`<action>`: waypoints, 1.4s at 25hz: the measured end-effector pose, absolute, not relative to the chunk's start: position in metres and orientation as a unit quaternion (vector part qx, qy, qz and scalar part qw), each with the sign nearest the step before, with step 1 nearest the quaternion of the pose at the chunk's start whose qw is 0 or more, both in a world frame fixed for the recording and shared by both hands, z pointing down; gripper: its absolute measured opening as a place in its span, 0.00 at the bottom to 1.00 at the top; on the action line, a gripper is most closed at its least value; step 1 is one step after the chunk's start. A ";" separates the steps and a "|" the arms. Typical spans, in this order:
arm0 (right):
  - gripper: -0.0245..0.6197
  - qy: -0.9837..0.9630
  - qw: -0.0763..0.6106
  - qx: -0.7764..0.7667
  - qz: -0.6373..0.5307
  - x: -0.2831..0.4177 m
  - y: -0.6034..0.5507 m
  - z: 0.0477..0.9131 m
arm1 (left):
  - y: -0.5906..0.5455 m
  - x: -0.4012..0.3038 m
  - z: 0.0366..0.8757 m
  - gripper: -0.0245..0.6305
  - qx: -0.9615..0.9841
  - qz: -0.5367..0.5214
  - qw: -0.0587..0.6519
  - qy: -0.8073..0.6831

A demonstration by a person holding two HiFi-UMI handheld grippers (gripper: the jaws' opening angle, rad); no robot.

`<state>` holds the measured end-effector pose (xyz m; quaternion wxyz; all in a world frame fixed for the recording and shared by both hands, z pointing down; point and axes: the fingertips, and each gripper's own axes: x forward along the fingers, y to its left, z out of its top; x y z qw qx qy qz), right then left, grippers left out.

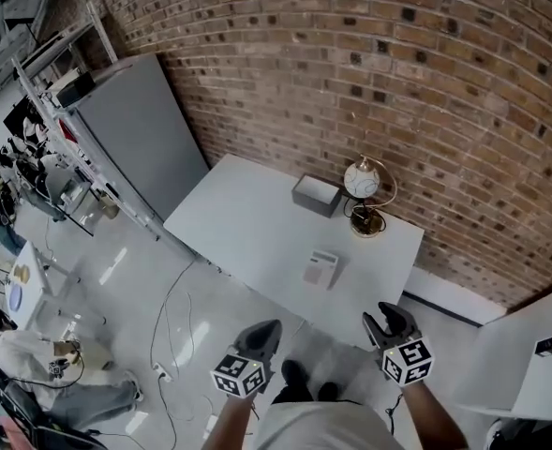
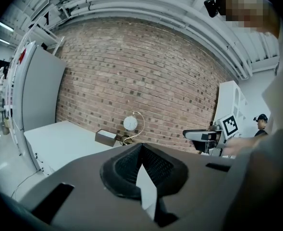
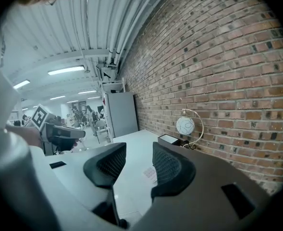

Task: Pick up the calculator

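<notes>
The calculator (image 1: 320, 268) is a small pale slab that lies flat on the white table (image 1: 247, 218), near its front edge. Both grippers hover over the floor in front of the table, short of the calculator. My left gripper (image 1: 262, 336) has its jaws together, with nothing between the pads (image 2: 153, 165). My right gripper (image 1: 389, 322) stands open with an empty gap, and in the right gripper view the calculator (image 3: 150, 173) shows through that gap beyond the jaws (image 3: 139, 162). The calculator is hidden in the left gripper view.
A grey box (image 1: 316, 195) and a white globe ornament on a brass stand (image 1: 364, 184) sit at the table's far side by the brick wall. A tall grey cabinet (image 1: 135, 139) stands left of the table. Cables (image 1: 168, 326) trail on the floor; a white shelf unit (image 1: 538, 364) is at right.
</notes>
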<state>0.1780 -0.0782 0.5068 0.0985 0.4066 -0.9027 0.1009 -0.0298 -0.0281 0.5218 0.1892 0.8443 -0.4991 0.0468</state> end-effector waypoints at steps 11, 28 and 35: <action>0.33 -0.890 0.115 0.426 0.118 0.156 -0.141 0.525 | -0.110 -0.046 0.537 0.06 0.861 0.059 0.198 -0.464; 0.33 -0.841 0.174 0.486 0.161 0.102 -0.239 0.583 | -0.233 -0.096 0.591 0.06 0.896 0.095 0.221 -0.373; 0.33 -0.826 0.188 0.498 0.183 0.089 -0.257 0.602 | -0.261 -0.109 0.607 0.06 0.901 0.103 0.234 -0.349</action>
